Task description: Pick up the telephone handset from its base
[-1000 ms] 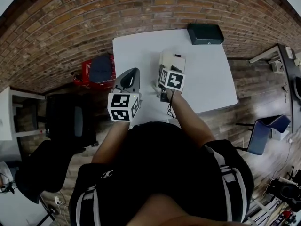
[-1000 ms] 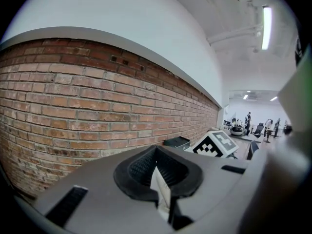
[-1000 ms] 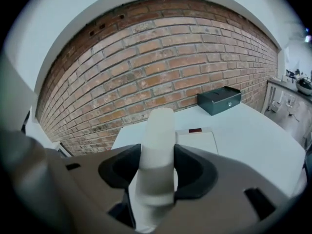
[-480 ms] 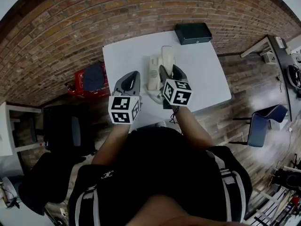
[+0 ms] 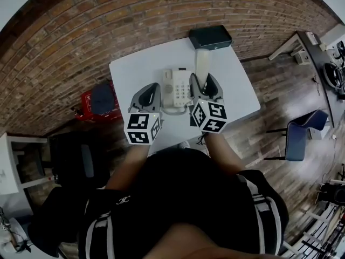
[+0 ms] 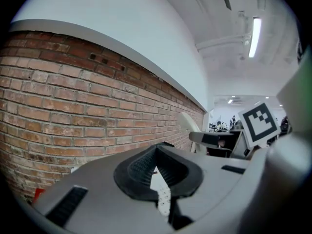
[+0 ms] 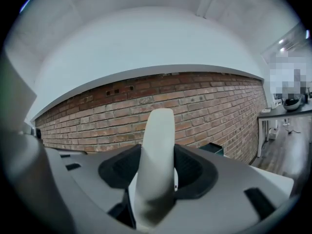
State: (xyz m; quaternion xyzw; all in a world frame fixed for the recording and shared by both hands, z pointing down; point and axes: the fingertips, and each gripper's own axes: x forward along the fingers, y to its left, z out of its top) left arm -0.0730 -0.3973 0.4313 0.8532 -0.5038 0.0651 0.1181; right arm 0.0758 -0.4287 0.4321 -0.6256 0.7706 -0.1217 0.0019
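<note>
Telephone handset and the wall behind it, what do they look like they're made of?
The handset looks like off-white moulded plastic: a smooth, faintly glossy surface with rounded edges. The wall is reddish-brown brick, matte and rough, with pale mortar lines between the courses.

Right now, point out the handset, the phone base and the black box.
handset (image 7: 155,165), right gripper view, middle of its pale shaft
phone base (image 5: 178,89), head view, its keypad face
black box (image 5: 210,36), head view, its top

Black box (image 5: 210,36) at far edge, bare tabletop (image 5: 126,77) left of base (image 5: 177,88)
</note>
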